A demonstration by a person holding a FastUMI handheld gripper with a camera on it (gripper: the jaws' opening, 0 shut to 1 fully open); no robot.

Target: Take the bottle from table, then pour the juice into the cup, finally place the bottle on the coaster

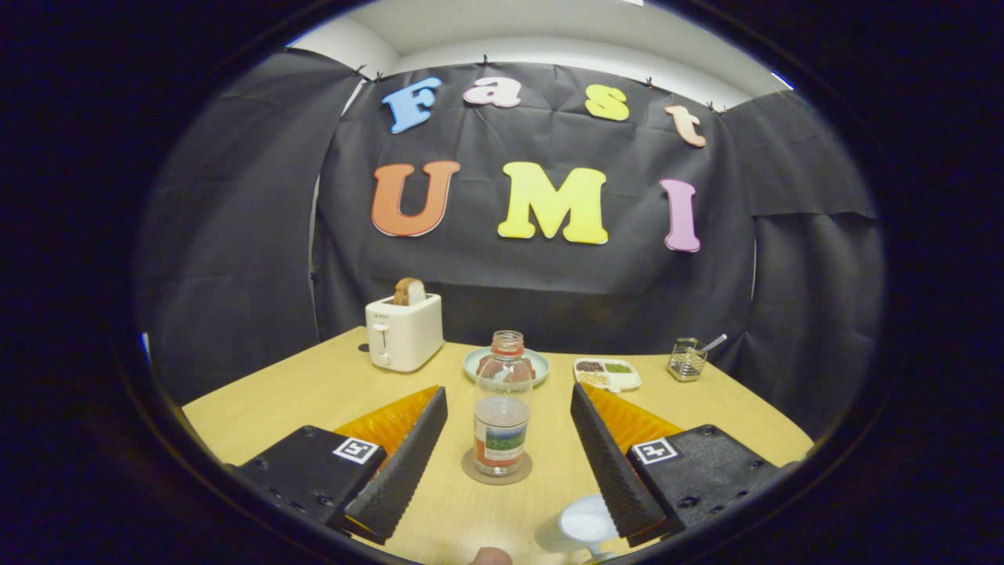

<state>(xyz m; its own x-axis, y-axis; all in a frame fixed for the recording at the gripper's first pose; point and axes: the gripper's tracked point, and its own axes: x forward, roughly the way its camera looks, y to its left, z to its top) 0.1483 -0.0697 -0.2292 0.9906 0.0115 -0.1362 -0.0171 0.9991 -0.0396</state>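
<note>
A clear bottle point(502, 404) with a label and an open neck stands upright on a round coaster point(496, 470) on the wooden table point(314, 392). It sits between and slightly ahead of my two fingers. My gripper point(508, 412) is open, its fingers spread wide on either side of the bottle with a gap to each. A white cup point(582, 527) stands near the tip of the right finger, close to me, partly hidden by it.
Beyond the bottle lies a teal plate point(474, 362) with food on it. A white toaster point(404, 331) with a bread slice stands at the back left. A white divided dish point(607, 373) and a wire holder point(687, 360) are at the back right.
</note>
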